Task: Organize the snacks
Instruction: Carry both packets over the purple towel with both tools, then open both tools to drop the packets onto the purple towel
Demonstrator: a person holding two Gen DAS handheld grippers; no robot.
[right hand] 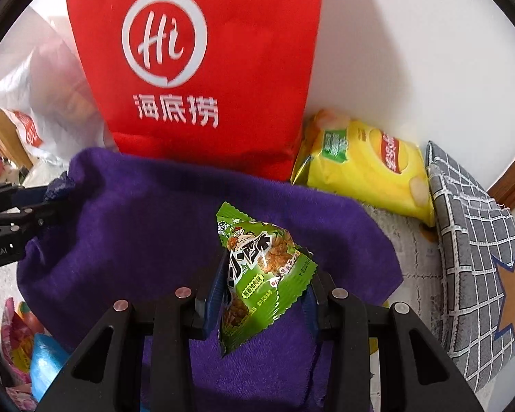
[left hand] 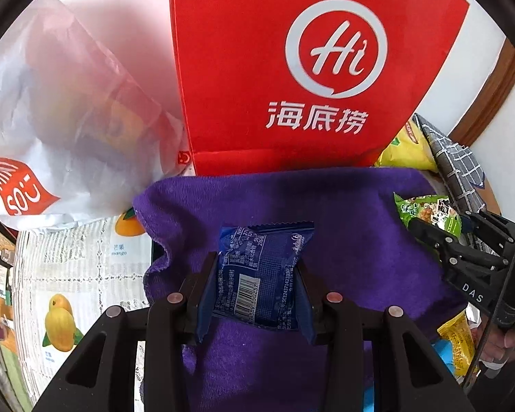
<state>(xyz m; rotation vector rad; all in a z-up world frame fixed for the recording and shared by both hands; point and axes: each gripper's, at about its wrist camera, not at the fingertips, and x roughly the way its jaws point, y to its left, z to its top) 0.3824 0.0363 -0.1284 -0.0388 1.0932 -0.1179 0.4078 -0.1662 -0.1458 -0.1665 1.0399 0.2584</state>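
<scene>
Left gripper (left hand: pixel 257 271) is pinching a blue snack packet (left hand: pixel 262 274) and the right gripper (right hand: pixel 262 285) is clamped on a green snack packet (right hand: pixel 257 267) — both over the purple towel (left hand: pixel 343 213). Behind the towel stands a red bag (right hand: pixel 195 51), with a yellow chip bag (right hand: pixel 367 171) at the towel's far right corner.

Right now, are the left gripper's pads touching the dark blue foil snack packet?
Touching. The left wrist view shows the left gripper with both pads pressed against the sides of the dark blue foil snack packet, above the purple towel.
</scene>
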